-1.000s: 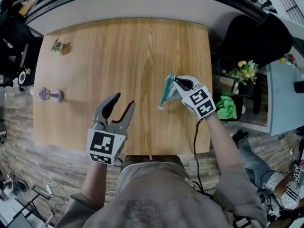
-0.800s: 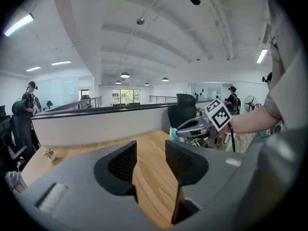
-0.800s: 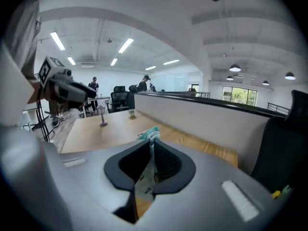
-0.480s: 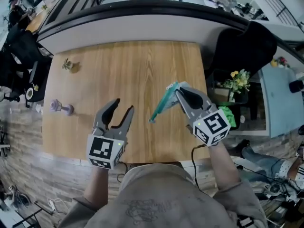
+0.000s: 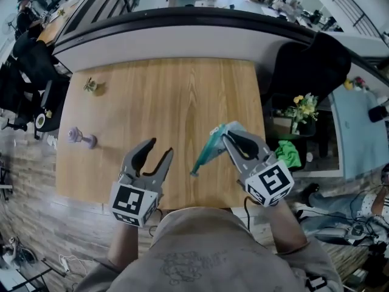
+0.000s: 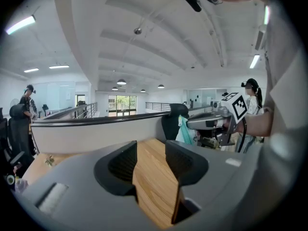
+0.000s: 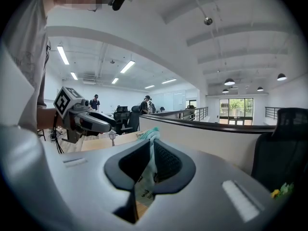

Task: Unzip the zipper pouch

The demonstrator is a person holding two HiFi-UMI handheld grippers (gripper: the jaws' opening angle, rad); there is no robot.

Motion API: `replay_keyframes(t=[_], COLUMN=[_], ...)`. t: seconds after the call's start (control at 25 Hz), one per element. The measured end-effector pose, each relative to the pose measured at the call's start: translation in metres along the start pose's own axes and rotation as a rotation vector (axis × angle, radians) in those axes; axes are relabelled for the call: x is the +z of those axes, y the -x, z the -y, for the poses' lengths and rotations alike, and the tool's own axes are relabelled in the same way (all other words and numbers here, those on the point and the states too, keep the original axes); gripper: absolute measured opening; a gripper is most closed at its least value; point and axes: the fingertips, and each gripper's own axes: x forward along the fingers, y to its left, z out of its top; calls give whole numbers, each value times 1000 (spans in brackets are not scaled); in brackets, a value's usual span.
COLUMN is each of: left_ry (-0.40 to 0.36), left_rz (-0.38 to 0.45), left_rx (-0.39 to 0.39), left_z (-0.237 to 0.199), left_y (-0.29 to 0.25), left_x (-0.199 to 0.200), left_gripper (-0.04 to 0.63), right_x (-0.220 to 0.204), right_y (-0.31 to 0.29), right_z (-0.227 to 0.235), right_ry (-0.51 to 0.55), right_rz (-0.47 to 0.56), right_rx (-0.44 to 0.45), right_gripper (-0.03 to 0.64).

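The zipper pouch (image 5: 205,152) hangs in the lower centre-right of the head view, lifted off the counter (image 5: 164,90). The right hand-held gripper (image 5: 223,133) has its jaws pinched narrow on the pouch's upper end. The right gripper view shows the fabric (image 7: 146,177) pressed between the pads.

The pouch's long axis slants from upper right, at those jaws, down to lower left. Its free end therefore points toward the left hand-held gripper (image 5: 160,147), which is near but apart from it. That gripper's jaws stand wide, with only wood grain between them. In the left gripper view the pouch (image 6: 184,129) lies right of the jaws and beyond them.

Judging by this, the left hand-held gripper must move rightward to reach the free end. I cannot tell where the zipper pull sits. Both forearms rise from the bottom edge, and the right gripper's jaws aim toward upper left.
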Motion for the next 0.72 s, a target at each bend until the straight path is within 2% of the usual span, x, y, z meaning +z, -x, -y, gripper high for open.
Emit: replay_keyframes(t=[0.08, 0.24, 0.48, 0.6, 0.72], left_ry=[-47, -25, 85, 137, 171], left_rz=[17, 50, 68, 67, 56], left_rx=[-33, -148, -364, -436, -473], left_z=[10, 34, 72, 82, 88], left_y=[1, -6, -16, -17, -19], left_x=[11, 31, 42, 42, 41], left_gripper=[181, 169, 161, 152, 119], right_x=[5, 18, 25, 23, 21], right_y=[1, 6, 13, 15, 18], right_z=[-6, -20, -45, -53, -57], right_ry=[36, 100, 220, 252, 263], right_rz=[-2, -9, 3, 15, 20], right_rx=[15, 59, 129, 168, 188], right_gripper=[34, 34, 34, 34, 34])
